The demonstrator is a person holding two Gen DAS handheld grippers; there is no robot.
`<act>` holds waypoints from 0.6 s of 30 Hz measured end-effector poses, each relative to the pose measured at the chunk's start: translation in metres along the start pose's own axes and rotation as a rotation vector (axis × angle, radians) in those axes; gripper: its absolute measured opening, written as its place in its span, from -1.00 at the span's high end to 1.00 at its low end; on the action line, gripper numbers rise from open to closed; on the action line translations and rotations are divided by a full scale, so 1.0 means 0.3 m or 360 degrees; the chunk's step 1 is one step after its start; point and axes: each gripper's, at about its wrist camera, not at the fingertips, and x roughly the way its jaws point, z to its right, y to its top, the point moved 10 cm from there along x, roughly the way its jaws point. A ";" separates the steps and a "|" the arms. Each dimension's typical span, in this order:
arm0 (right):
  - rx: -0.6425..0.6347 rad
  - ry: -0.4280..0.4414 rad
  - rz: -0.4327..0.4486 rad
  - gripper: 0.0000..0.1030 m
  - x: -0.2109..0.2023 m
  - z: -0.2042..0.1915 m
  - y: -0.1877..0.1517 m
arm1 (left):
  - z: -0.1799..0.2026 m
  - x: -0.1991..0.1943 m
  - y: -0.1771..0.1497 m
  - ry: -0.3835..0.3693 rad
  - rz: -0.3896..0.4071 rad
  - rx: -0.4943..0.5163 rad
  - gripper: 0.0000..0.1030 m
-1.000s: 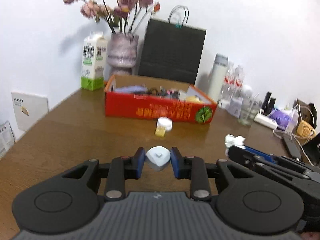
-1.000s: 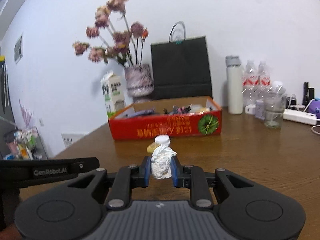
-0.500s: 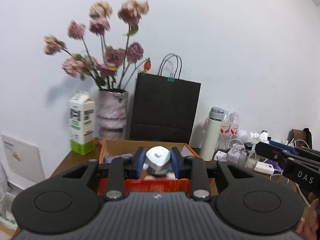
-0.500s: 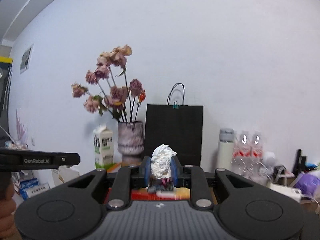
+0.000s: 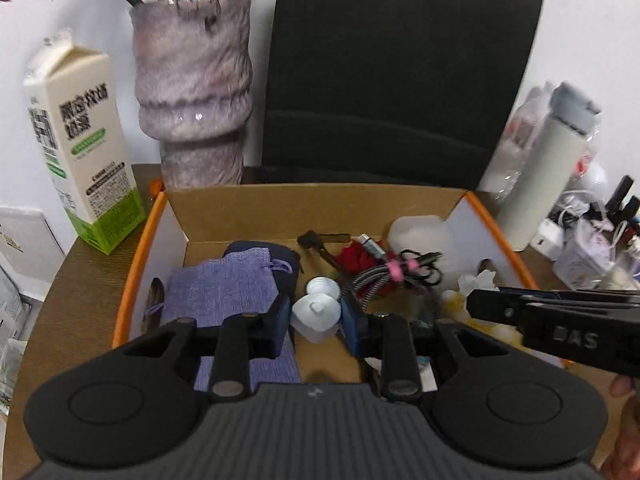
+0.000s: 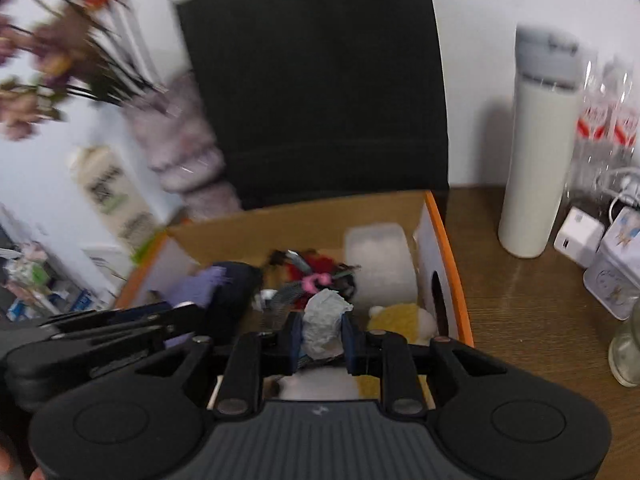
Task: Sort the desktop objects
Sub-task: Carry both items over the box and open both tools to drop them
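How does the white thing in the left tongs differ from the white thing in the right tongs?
The small white plastic bottle in the left tongs is smooth and rigid with a moulded cap; the crumpled white paper wad in the right tongs is wrinkled and shapeless. Both are white and hang above the orange-rimmed cardboard box.

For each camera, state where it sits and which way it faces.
Left wrist: on the left gripper, facing down into the cardboard box; its fingers flank a small white bottle; the right gripper enters at right.
Right wrist: on the right gripper, over the box's right side, clamping crumpled paper.
Shared: box, black bag.
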 end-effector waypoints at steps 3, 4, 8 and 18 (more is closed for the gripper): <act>0.0002 -0.0043 -0.0021 0.47 0.080 0.025 0.001 | -0.020 -0.007 0.025 -0.0006 0.0011 -0.0032 0.25; 0.0009 -0.0054 -0.0001 0.21 0.092 0.032 0.003 | -0.023 -0.019 0.031 -0.0020 0.0028 -0.0037 -0.03; 0.0026 -0.0088 0.0102 -0.47 0.058 0.046 0.009 | -0.027 -0.087 0.067 0.0010 0.0131 0.0050 -0.56; -0.0135 -0.0190 0.0132 -0.61 -0.141 -0.015 -0.014 | -0.097 -0.240 -0.016 0.0361 0.0060 0.0121 -0.94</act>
